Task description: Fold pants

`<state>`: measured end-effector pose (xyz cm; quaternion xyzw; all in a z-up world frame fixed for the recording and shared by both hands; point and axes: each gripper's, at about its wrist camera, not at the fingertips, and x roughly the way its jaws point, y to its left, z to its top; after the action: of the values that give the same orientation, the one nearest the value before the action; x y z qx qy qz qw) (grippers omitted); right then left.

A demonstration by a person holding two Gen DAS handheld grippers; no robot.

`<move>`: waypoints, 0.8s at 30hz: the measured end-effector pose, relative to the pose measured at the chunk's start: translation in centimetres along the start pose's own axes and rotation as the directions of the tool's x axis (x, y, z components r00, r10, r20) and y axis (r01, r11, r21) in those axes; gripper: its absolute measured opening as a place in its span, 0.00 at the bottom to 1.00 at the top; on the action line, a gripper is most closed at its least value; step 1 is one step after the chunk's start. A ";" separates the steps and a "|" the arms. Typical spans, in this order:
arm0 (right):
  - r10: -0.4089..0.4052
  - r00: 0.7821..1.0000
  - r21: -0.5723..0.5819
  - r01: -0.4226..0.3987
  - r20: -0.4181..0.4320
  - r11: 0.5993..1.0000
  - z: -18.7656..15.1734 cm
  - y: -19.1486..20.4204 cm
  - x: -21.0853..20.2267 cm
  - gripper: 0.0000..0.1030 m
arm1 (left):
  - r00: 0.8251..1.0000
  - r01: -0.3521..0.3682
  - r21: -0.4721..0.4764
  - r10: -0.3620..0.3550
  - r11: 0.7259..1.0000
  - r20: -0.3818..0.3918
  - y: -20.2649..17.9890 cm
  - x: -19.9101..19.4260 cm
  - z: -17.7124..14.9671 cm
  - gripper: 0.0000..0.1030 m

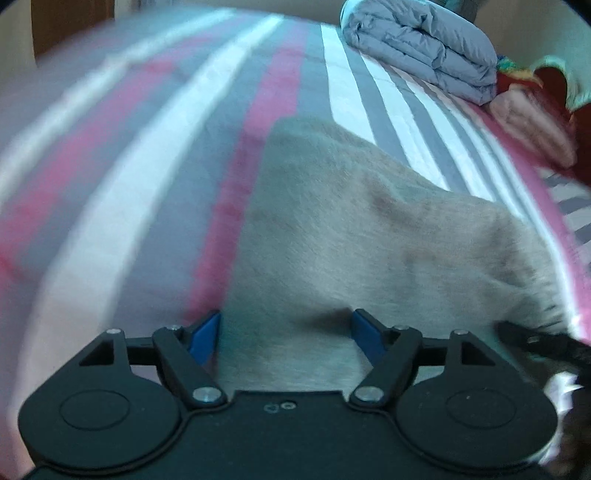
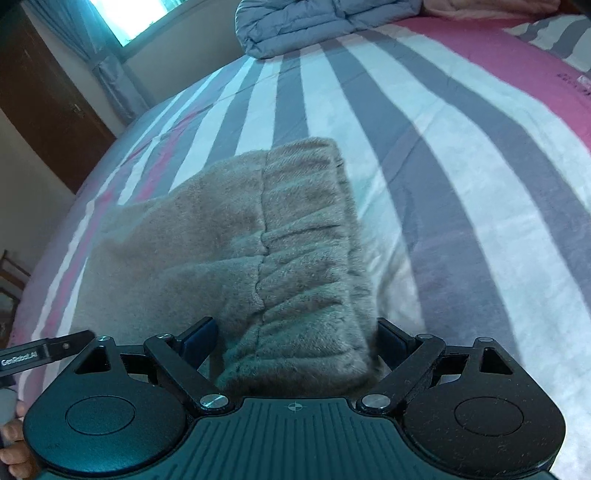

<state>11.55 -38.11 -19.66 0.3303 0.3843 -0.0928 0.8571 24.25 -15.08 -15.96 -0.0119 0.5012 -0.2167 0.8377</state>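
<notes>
The pants point(image 2: 240, 236) are spanned between spread fingers of both the left gripper point(image 1: 286, 336) and right gripper point(image 2: 297, 341), probably for flattening the fold on the bed point(image 2: 461, 147).

I was working in a home bedroom. A bed covered by a sheet point(image 2: 424, 155) striped in pink, grey and white filled nearly everything I saw. A folded grey duvet point(image 1: 424, 44) sat at its far end, with a heap of pink and red bedding point(image 1: 532, 122) beside it. Beyond the bed stood a brown wooden door point(image 2: 44, 110), and grey curtains point(image 2: 110, 74) hung by a bright window point(image 2: 129, 14).
</notes>
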 end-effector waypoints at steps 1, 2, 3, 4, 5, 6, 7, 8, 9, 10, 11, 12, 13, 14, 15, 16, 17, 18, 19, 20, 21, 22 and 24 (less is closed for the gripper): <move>0.008 1.000 0.010 -0.008 -0.002 1.000 0.0 -0.1 0.2 0.86 | 1.000 0.008 -0.008 -0.008 1.000 0.000 0.2 0.2 0.0 0.65; 0.017 1.000 0.016 -0.017 -0.005 1.000 0.1 -0.2 0.3 0.86 | 1.000 0.018 -0.010 -0.018 1.000 -0.002 0.3 0.3 0.0 0.63; 0.029 1.000 0.027 -0.028 -0.010 0.999 0.2 -0.4 0.4 0.85 | 1.000 0.028 -0.019 -0.028 0.999 0.000 0.4 0.3 -0.1 0.59; 0.042 0.999 0.037 -0.042 -0.016 0.998 0.3 -0.6 0.3 0.80 | 0.999 0.038 -0.022 -0.037 0.999 0.002 0.4 0.2 -0.2 0.54; 0.058 0.998 0.048 -0.057 -0.021 0.997 0.4 -0.8 0.2 0.74 | 0.999 0.039 -0.011 -0.039 0.999 0.008 0.3 0.0 -0.2 0.51; 0.075 0.997 0.055 -0.074 -0.028 0.996 0.5 -1.1 0.1 0.70 | 0.999 0.036 0.004 -0.036 0.999 0.017 0.1 -0.2 -0.4 0.44; 0.087 0.996 0.057 -0.085 -0.032 0.995 0.5 -1.2 0.0 0.65 | 0.999 0.030 0.015 -0.030 0.999 0.026 -0.2 -0.5 -0.5 0.36; 0.097 0.995 0.063 -0.095 -0.034 0.994 0.6 -1.4 -0.2 0.60 | 0.999 0.022 0.022 -0.023 1.000 0.040 -0.3 -0.9 -0.6 0.32; 0.107 0.994 0.071 -0.104 -0.032 0.992 0.6 -1.5 -0.5 0.58 | 0.998 0.018 0.022 -0.019 1.000 0.053 -0.5 -1.3 -0.5 0.24; 0.113 0.993 0.071 -0.111 -0.025 0.991 0.8 -1.5 -0.8 0.53 | 0.998 0.019 0.017 -0.020 1.000 0.065 -0.5 -1.6 -0.6 0.19; 0.117 0.993 0.066 -0.116 -0.011 0.991 0.8 -1.3 -1.3 0.49 | 0.997 0.020 0.013 -0.021 1.000 0.077 -0.6 -2.0 -0.6 0.17; 0.120 0.993 0.054 -0.120 0.005 0.991 0.8 -1.2 -1.9 0.48 | 0.996 0.024 0.012 -0.025 1.000 0.090 -0.7 -2.4 -0.5 0.13; 0.124 0.992 0.037 -0.125 0.027 0.991 0.8 -0.8 -2.5 0.46 | 0.994 0.030 0.010 -0.031 1.000 0.101 -0.9 -2.8 -0.5 0.11; 0.128 0.991 0.026 -0.129 0.047 0.991 0.9 -0.5 -3.0 0.45 | 0.993 0.034 0.008 -0.034 0.999 0.112 -1.0 -3.1 -0.4 0.10; 0.135 0.989 0.023 -0.136 0.067 0.990 0.9 -0.3 -3.5 0.44 | 0.991 0.036 0.007 -0.037 0.999 0.128 -1.2 -3.5 -0.3 0.09; 0.145 0.986 0.028 -0.148 0.086 0.989 1.1 -0.1 -4.0 0.43 | 0.989 0.039 0.007 -0.040 0.999 0.145 -1.4 -3.8 -0.2 0.09; 0.154 0.982 0.033 -0.158 0.105 0.987 1.2 0.1 -4.4 0.42 | 0.985 0.043 -0.004 -0.042 0.999 0.167 -1.5 -4.3 0.0 0.09; 0.163 0.979 0.034 -0.168 0.124 0.985 1.4 0.3 -4.9 0.42 | 0.982 0.049 -0.012 -0.046 0.999 0.185 -1.6 -4.8 0.3 0.08; 0.173 0.974 0.033 -0.179 0.145 0.983 1.8 0.8 -5.3 0.41 | 0.976 0.056 -0.021 -0.050 0.998 0.212 -1.8 -5.3 0.8 0.07; 0.186 0.968 0.030 -0.193 0.167 0.981 2.1 1.2 -5.8 0.41 | 0.970 0.056 -0.020 -0.049 0.998 0.239 -2.1 -5.7 1.3 0.07; 0.201 0.961 0.024 -0.209 0.191 0.978 2.6 1.6 -6.4 0.41 | 0.961 0.056 -0.020 -0.048 0.998 0.273 -2.3 -6.3 1.9 0.06; 0.215 0.954 0.014 -0.223 0.208 0.975 3.1 2.1 -6.7 0.40 | 0.954 0.057 -0.022 -0.048 0.998 0.295 -2.4 -6.8 2.5 0.06; 0.249 0.938 -0.008 -0.255 0.240 0.967 4.2 3.2 -7.4 0.40 | 0.943 0.052 -0.018 -0.044 0.998 0.331 -2.4 -7.3 4.1 0.06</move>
<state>10.27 -39.04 -10.72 0.3730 0.2320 -0.0258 0.8980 23.92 -15.32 -7.24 -0.0713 0.3560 -0.2254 0.9041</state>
